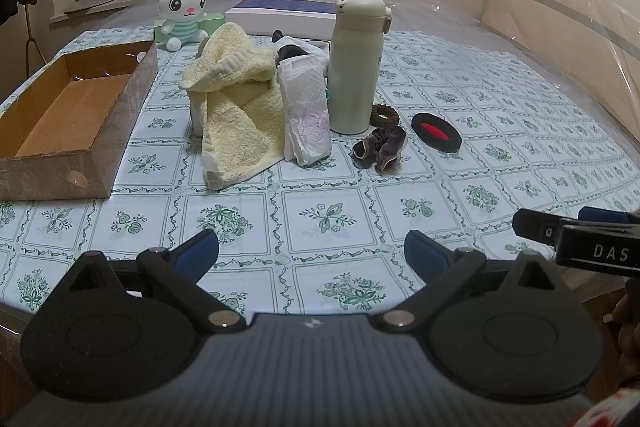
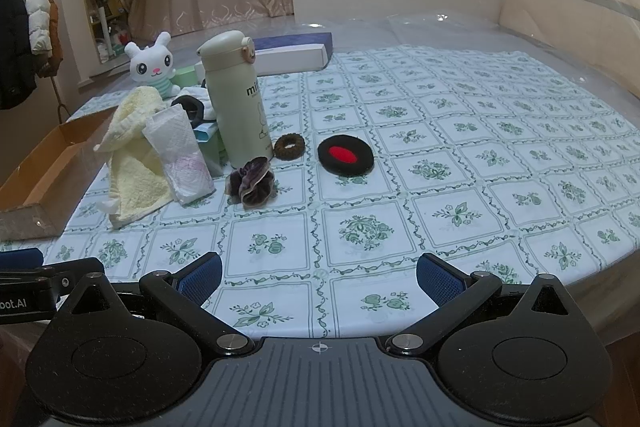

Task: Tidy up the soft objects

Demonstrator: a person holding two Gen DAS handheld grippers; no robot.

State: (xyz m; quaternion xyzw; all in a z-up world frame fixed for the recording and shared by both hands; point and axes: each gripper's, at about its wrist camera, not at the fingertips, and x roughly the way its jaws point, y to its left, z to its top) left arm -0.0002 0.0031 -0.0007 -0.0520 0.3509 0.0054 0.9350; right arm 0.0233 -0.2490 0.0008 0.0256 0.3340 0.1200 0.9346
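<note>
Both grippers hover over the near edge of the tablecloth (image 1: 328, 211), holding nothing: the left gripper (image 1: 312, 251) has its blue fingers spread wide, and the right gripper (image 2: 319, 277) is spread wide too. Toward the far left of the table, a yellow towel (image 1: 232, 99) lies heaped beside a pale flask (image 1: 356, 67), with a folded white pad (image 1: 306, 111) leaning between them. A purple scrunchie (image 2: 252, 183), a brown hair tie (image 2: 289, 146) and a black-and-red pad (image 2: 345, 154) lie just right of the flask. An open cardboard box (image 1: 72, 115) sits at the left edge; a plush rabbit (image 1: 182, 9) sits at the far edge.

One towel (image 1: 236, 99), one plush rabbit (image 1: 182, 13), two scrunchies (image 1: 380, 147), one flask (image 1: 356, 67), one box (image 1: 76, 119).
</note>
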